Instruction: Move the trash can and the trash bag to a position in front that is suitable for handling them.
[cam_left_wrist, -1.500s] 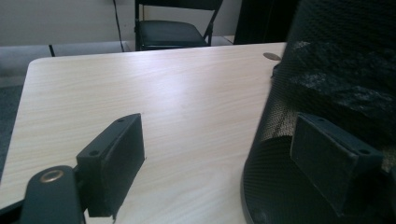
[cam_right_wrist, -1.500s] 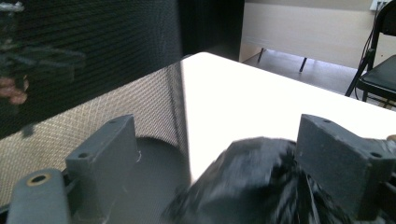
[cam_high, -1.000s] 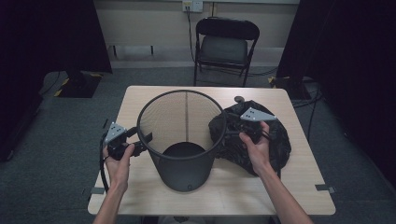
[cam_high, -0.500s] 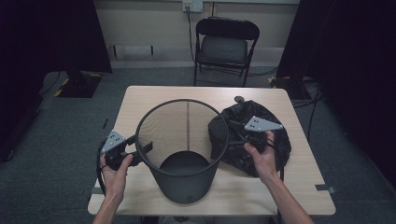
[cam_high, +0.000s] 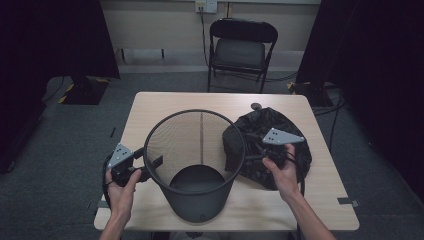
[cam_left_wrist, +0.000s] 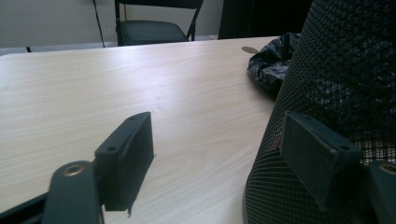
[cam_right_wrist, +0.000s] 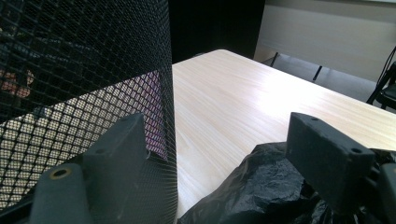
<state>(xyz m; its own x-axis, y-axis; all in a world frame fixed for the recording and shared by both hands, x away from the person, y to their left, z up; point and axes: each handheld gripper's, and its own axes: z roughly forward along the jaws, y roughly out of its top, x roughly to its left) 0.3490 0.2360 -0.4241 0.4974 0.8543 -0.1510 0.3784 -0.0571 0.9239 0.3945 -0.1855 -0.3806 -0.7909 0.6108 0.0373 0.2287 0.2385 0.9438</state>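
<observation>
My left gripper (cam_high: 150, 165) sits at the left side of the black mesh wastebasket (cam_high: 195, 165), jaws spread apart; in the left gripper view the gripper (cam_left_wrist: 224, 158) has one jaw out over bare table and the other against the outside of the mesh wall (cam_left_wrist: 336, 93), nothing clamped between them. My left hand (cam_high: 120, 192) holds it near the table's front left edge.

My right gripper (cam_high: 260, 147) sits over the crumpled black plastic bag (cam_high: 280, 135), just beside the wastebasket's right side. In the right gripper view the gripper (cam_right_wrist: 219, 154) is open too: one jaw lies against the mesh, the other rests on the bag (cam_right_wrist: 261, 191). My right hand (cam_high: 282, 170) is on the bag's near side.

The wastebasket stands upright on the wooden table (cam_high: 200, 102), long axis vertical, open mouth pointing up, tilted slightly toward me. The bag lies in a heap touching its right wall. Beyond the table stands a black folding chair (cam_high: 240, 47).
</observation>
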